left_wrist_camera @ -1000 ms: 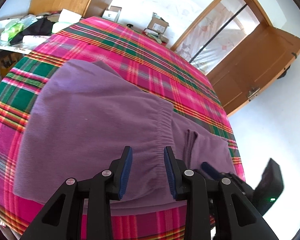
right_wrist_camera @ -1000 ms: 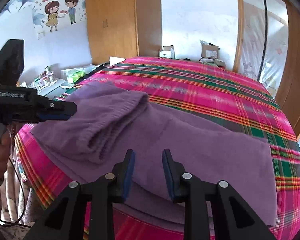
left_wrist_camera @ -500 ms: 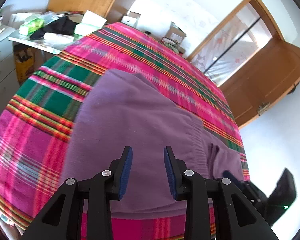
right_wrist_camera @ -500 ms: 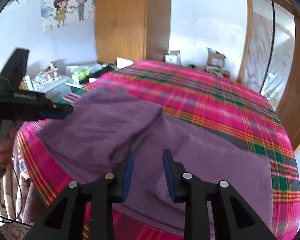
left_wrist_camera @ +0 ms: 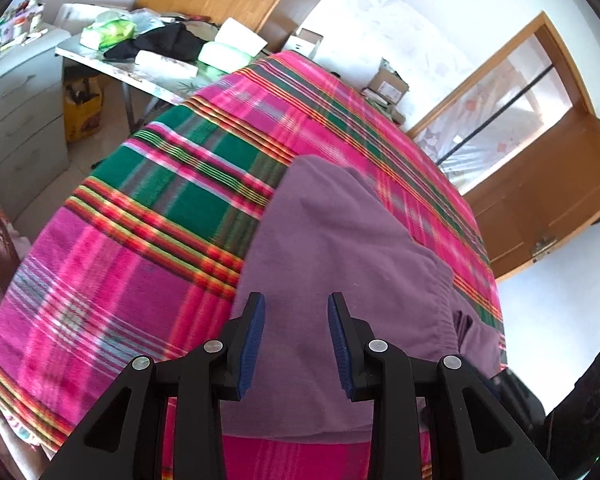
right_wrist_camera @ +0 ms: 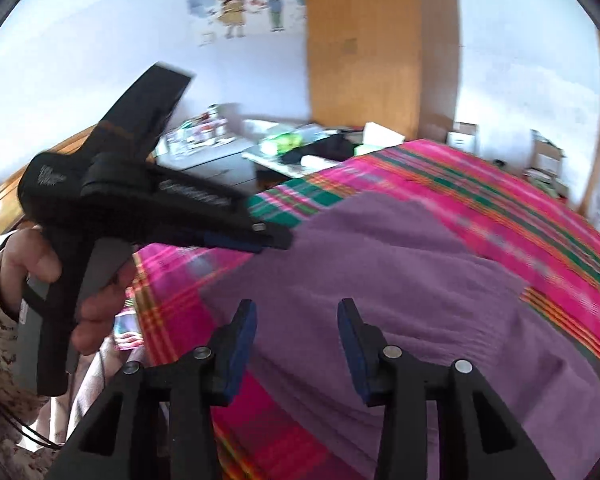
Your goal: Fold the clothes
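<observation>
Blanket (left_wrist_camera: 148,240) under purple garment (left_wrist_camera: 340,248); cluttered table (left_wrist_camera: 112,66) beyond; both hand-held grippers agape, empty, right just widened.

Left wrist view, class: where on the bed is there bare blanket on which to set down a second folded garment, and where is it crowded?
Free: the plaid blanket left of the purple garment, and the strip beyond it toward the door. Crowded: the side table, heaped with bags and boxes.

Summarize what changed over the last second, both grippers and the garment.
Both views have swung toward the garment's left end. The right gripper has just been opening its jaws, with nothing between them. The left gripper kept its gap, empty, and now appears much closer in the right wrist view. The purple garment stays partly folded on the plaid bedspread; nothing was grasped or released.
</observation>
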